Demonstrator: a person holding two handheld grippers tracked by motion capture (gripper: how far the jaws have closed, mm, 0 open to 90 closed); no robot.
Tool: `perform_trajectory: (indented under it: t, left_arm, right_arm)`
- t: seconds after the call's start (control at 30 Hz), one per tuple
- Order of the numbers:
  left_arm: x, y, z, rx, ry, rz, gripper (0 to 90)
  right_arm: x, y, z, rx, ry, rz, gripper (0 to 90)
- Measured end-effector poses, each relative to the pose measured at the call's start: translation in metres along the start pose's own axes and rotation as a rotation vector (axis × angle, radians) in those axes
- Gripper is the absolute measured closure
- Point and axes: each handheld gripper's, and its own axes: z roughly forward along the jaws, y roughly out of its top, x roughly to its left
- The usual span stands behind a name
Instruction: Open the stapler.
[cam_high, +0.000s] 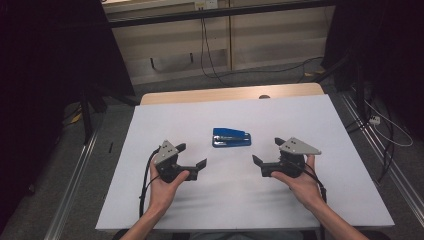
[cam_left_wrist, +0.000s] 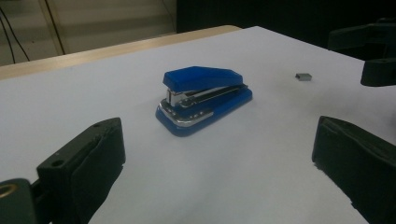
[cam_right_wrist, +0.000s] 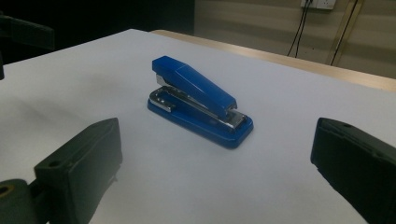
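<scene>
Blue stapler lying on the white bench between left gripper and right gripper, both with fingers apart.

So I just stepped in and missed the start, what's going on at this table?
A person holds a two-jaw tool in each hand over a white table. A blue desk stapler with a silver metal insert sits between them, untouched. The left tool and right tool are both open, pointing inward at it. A small grey strip of staples lies beside the stapler.

lab | black curtains | floor cables | metal rails
</scene>
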Motion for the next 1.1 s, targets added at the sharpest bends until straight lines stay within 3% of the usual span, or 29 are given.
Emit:
perform_trajectory:
  t: [0.1, 0.17, 0.4, 0.5, 0.83, 1.1]
  left_arm:
    - [0.002, 0.005, 0.005, 0.010, 0.005, 0.006, 2.7]
    - [0.003, 0.008, 0.006, 0.006, 0.003, 0.001, 2.7]
    - [0.006, 0.017, 0.015, 0.022, 0.017, 0.057, 3.6]
    - [0.009, 0.019, 0.020, 0.008, 0.026, 0.054, 3.8]
    - [0.020, 0.026, 0.044, 0.006, 0.019, 0.036, 4.3]
    - [0.027, 0.036, 0.058, 0.002, 0.028, 0.065, 4.8]
  right_arm:
    - [0.000, 0.006, 0.005, 0.009, -0.003, -0.012, 3.1]
    - [-0.001, 0.010, 0.007, -0.006, 0.000, 0.005, 3.2]
    - [-0.002, 0.021, 0.018, -0.031, 0.027, 0.010, 9.5]
    - [-0.004, 0.020, 0.026, -0.025, 0.006, 0.007, 10.3]
    - [-0.009, 0.028, 0.044, -0.027, 0.004, -0.001, 13.1]
    - [-0.010, 0.035, 0.060, -0.023, 0.015, -0.005, 16.8]
